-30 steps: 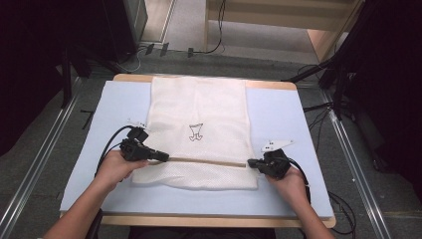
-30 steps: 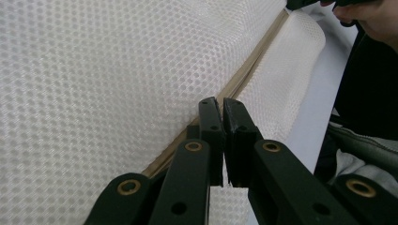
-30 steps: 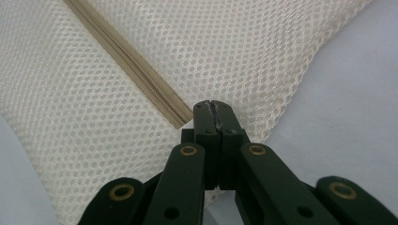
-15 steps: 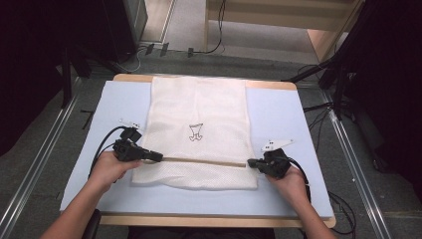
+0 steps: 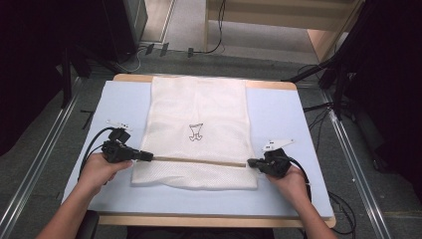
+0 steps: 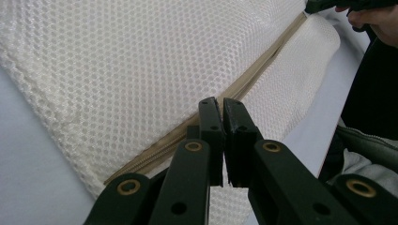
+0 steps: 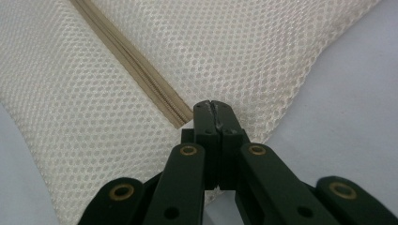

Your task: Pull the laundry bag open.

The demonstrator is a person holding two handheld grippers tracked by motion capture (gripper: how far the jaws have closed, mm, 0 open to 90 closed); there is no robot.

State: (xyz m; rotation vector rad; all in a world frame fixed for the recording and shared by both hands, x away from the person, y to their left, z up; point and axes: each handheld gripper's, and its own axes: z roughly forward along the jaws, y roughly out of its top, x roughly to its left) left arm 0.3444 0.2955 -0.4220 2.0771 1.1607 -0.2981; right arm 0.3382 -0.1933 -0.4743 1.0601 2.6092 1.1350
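A white mesh bag (image 5: 196, 114) lies flat on the pale blue table top (image 5: 278, 114). A tan zipper (image 5: 199, 161) runs across it near its front edge. My left gripper (image 5: 151, 157) is at the zipper's left part, jaws shut with a thin gap, pinching what looks like the zipper pull. Up close the left gripper (image 6: 220, 104) sits right over the zipper (image 6: 263, 70). My right gripper (image 5: 250, 162) is shut on the bag's mesh at the zipper's right end. Its own view shows the right gripper (image 7: 212, 105) clamped where the zipper (image 7: 141, 75) stops.
A small dark print (image 5: 195, 132) marks the bag's middle. Black cables trail from both grippers over the table. Dark equipment stands at left and right, and floor rails (image 5: 40, 164) run along both sides. A wooden edge (image 5: 214, 221) borders the front.
My left gripper has slid leftwards along the zipper, so more tan zipper line shows between the two grippers. The right gripper and hand have kept still.
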